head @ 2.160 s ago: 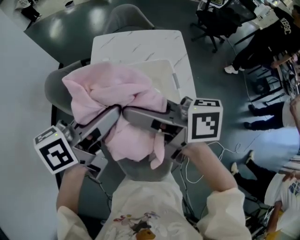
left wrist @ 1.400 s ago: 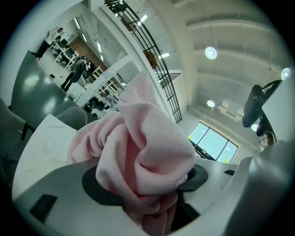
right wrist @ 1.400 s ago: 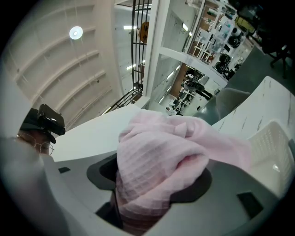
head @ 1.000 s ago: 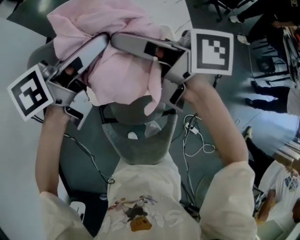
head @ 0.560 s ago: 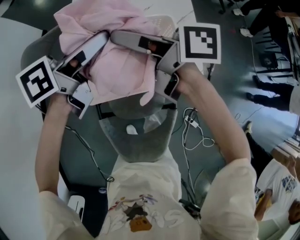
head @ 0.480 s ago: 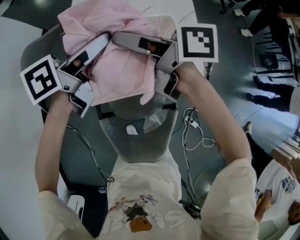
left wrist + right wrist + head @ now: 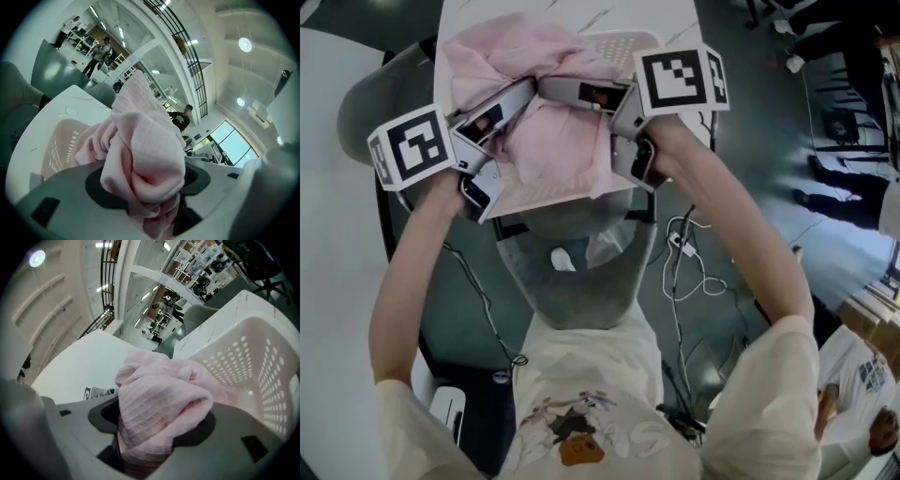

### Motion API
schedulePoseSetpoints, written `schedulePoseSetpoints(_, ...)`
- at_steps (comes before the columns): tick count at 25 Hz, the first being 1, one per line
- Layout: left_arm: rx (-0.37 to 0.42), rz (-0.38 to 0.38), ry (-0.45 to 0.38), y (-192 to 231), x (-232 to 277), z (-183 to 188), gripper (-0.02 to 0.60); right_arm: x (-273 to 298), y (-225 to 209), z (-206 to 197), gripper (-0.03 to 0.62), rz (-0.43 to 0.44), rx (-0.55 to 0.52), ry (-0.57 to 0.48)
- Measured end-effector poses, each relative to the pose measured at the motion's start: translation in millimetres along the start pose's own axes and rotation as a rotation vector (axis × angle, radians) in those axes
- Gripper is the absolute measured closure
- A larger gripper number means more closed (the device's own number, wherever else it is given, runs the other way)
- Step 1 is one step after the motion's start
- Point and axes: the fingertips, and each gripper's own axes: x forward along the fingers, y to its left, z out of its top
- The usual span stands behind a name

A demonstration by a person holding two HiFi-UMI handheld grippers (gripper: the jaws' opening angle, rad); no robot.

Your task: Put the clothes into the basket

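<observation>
Cloth: pink garment [image 7: 548,155] bunched over basket [image 7: 628,42] at 12 o'clock, hem drooping toward 6.
Left gripper [image 7: 525,91]: pinching a thick fold, jaws just closed further.
Right gripper [image 7: 551,87]: clamped on adjoining fold.
Handling: likely light, soft, floppy; best held by bunched folds.

Head view: white marble tbl [image 7: 619,13] at 12 o'clock. Grey chair [image 7: 581,291] at ctr, small white item [image 7: 563,261] lying on it. 2nd grey chair [image 7: 366,108] at 10 o'clock. White cable [image 7: 698,267] on dark floor, 3 o'clock. Bystander's legs [image 7: 848,192] at 2-3 o'clock, far edge.
</observation>
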Motion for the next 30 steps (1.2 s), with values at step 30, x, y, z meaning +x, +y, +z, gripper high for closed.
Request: schedulePoseSetpoints(30, 0.119, 0.345, 0.335, 111.7, 86.8, -82.0, 0.319, 44.2, -151.7, -56.7, 0.318, -0.410, 0.034, 0.353)
